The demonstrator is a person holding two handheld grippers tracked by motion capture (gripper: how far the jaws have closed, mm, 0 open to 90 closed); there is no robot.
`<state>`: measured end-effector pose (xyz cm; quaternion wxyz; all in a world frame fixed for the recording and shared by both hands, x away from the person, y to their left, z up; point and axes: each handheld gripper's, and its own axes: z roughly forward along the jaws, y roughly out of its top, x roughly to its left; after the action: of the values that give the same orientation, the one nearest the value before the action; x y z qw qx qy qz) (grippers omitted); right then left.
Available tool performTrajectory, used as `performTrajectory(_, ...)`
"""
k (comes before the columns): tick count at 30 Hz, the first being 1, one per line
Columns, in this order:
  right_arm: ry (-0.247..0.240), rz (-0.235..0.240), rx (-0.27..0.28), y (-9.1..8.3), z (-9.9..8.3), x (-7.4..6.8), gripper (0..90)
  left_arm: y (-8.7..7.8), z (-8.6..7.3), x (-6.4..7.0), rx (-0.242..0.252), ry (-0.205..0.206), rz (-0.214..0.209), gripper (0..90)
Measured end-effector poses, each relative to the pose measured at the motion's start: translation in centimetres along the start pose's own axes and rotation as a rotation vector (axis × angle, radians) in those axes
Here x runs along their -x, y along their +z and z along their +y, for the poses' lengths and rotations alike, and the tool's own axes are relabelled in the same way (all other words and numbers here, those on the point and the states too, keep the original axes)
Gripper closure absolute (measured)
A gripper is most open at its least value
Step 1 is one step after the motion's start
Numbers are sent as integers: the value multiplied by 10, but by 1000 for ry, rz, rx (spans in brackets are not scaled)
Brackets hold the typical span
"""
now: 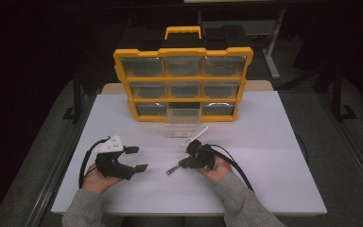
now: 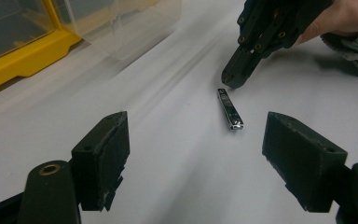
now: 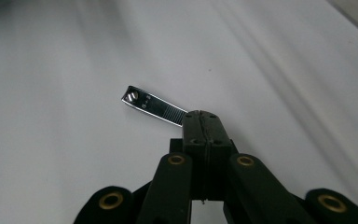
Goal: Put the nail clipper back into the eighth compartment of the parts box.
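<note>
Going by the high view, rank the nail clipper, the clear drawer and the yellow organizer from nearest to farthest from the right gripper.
1. Nail clipper: right at the right gripper, at its fingers, toward the table's middle.
2. Clear drawer: beyond the gripper, pulled out onto the table in front of the organizer.
3. Yellow organizer: standing upright at the table's far edge.

We saw a shiny silver nail clipper (image 3: 154,107) with fine ridged lines just ahead of the right gripper's (image 3: 203,122) black, brass-riveted jaws. The counter (image 1: 274,156) was plain white. Beyond the left gripper's (image 2: 193,154) black jaws stood a yellow organizer (image 1: 183,85) with clear drawers. The sleeves (image 1: 243,205) were grey.
</note>
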<state>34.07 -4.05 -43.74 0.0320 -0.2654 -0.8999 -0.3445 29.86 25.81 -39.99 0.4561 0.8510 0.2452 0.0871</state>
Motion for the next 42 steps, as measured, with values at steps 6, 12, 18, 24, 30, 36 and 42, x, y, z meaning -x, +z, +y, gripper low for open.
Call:
performTrajectory(6, 1, -15, 7, 5, 2, 1, 887, 0, 0, 0, 3, -6, -1, 230)
performTrajectory(12, 10, -15, 13, 7, 4, 1, 887, 0, 1, 0, 0, 4, -3, 230)
performTrajectory(18, -17, -38, -3, 8, 5, -3, 887, 0, 0, 0, 0, 0, -3, 230)
performTrajectory(24, 12, -29, 9, 9, 9, 0, 888, 0, 0, 0, -1, 3, -3, 230)
performTrajectory(30, 12, -31, 18, 13, 13, 3, 887, 0, 0, 0, 2, 1, -3, 230)
performTrajectory(36, 30, -27, 20, 16, 16, 5, 887, -1, 1, 0, 1, 3, -3, 230)
performTrajectory(42, 8, -33, 14, 23, 24, 5, 887, -1, 1, 0, 4, -2, -3, 230)
